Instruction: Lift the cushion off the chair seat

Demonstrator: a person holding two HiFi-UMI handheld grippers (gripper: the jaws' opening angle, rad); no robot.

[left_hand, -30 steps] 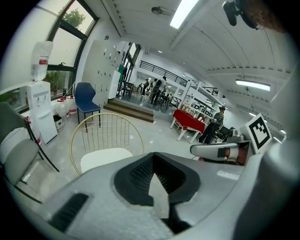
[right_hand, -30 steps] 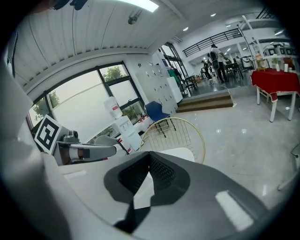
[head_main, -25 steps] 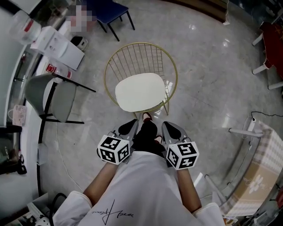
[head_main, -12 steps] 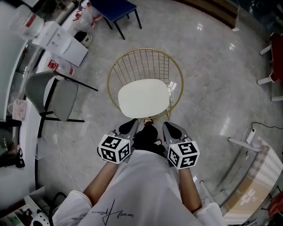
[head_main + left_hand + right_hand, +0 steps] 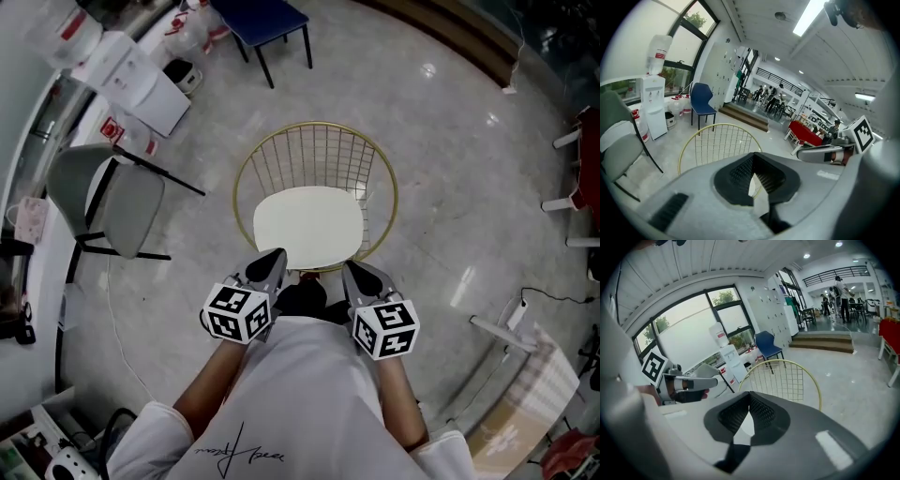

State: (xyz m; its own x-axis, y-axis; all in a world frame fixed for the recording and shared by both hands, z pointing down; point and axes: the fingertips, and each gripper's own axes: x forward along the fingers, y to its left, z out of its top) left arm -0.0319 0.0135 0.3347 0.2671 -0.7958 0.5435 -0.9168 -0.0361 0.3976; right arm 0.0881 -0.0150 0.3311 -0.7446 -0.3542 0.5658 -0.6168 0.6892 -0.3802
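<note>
A cream cushion (image 5: 307, 225) lies flat on the seat of a gold wire chair (image 5: 315, 155) in the middle of the head view. My left gripper (image 5: 276, 257) hovers just short of the cushion's near left edge, shut and empty. Shut and empty too, my right gripper (image 5: 348, 269) is at the near right edge. In the left gripper view the shut jaws (image 5: 752, 172) cover most of the seat, and the wire back (image 5: 717, 140) rises behind them. The right gripper view shows the wire back (image 5: 785, 378) beyond its shut jaws (image 5: 749, 409).
A grey chair (image 5: 111, 199) stands to the left, with a white water dispenser (image 5: 141, 82) and a blue chair (image 5: 264, 19) farther back. A checked cloth (image 5: 525, 389) over a frame is at the lower right. A red table (image 5: 806, 133) stands far off.
Both grippers, still shut, have moved forward from well short of the chair to the front edge of the seat. The cushion has not shifted on the seat.
</note>
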